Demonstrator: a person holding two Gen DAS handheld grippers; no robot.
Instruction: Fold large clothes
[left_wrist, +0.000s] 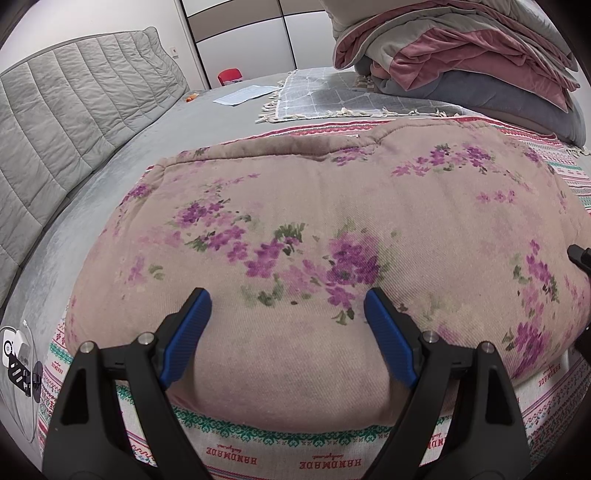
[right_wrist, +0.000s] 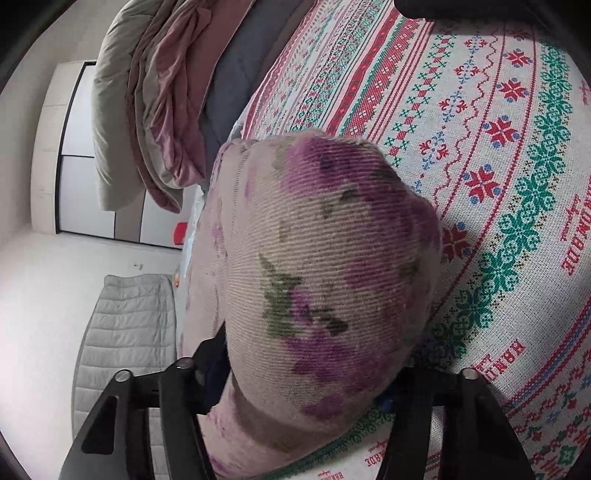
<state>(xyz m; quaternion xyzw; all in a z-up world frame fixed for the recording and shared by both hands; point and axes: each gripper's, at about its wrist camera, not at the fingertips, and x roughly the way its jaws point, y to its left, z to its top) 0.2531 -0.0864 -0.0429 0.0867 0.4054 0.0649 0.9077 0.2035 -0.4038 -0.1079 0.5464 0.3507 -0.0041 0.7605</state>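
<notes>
A thick beige garment with purple flowers (left_wrist: 332, 229) lies folded on a patterned red, green and white cloth (left_wrist: 314, 454) on the bed. My left gripper (left_wrist: 288, 306) is open, its blue pads (left_wrist: 188, 332) just above the garment's near edge, holding nothing. My right gripper (right_wrist: 306, 384) is turned on its side and shut on a bunched fold of the floral garment (right_wrist: 325, 266), which bulges out between the fingers and hides the pads. A black tip of the right gripper (left_wrist: 580, 254) shows at the right edge of the left wrist view.
A stack of folded pink and grey quilts (left_wrist: 461, 48) sits at the back right on a grey checked throw (left_wrist: 332, 96). A grey padded headboard (left_wrist: 74, 122) runs along the left. Paper sheets (left_wrist: 243, 94) and a small orange item (left_wrist: 191, 98) lie on the grey bedsheet.
</notes>
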